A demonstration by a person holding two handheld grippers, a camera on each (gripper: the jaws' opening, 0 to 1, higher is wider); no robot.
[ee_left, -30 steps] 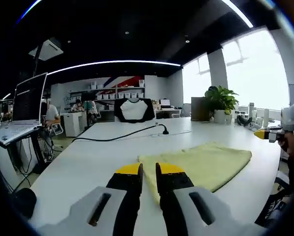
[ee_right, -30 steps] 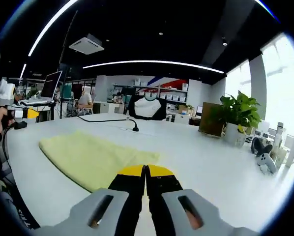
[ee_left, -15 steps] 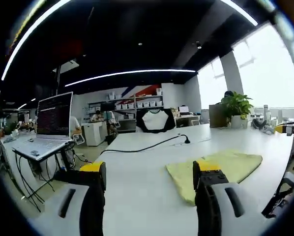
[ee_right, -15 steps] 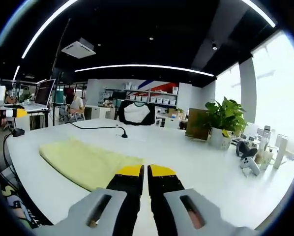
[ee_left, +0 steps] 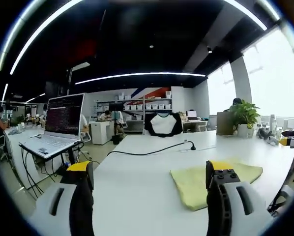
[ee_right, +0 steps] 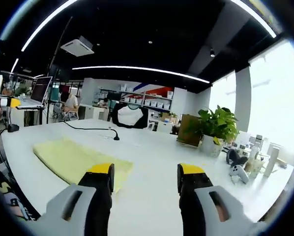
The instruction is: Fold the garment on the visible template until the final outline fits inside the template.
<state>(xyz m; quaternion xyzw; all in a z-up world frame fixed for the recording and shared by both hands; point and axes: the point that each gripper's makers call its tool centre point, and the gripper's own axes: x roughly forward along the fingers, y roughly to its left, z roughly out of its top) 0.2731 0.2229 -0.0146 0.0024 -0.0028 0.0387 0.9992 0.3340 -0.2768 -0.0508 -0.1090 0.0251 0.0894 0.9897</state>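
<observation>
Your folded yellow garment (ee_left: pixel 213 182) lay flat on the white table (ee_left: pixel 137 187), near its edge. You held your left gripper (ee_left: pixel 149 172) above the table with jaws spread wide and empty, its right jaw covering part of the cloth. Your right gripper (ee_right: pixel 146 172) was also wide open, gripping nothing. A potted plant (ee_right: pixel 214 129) stood beyond. No template outline could be made out.

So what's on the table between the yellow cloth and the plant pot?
Nothing: in the right gripper view, bare white table stretches between the yellow cloth and the plant pot.
</observation>
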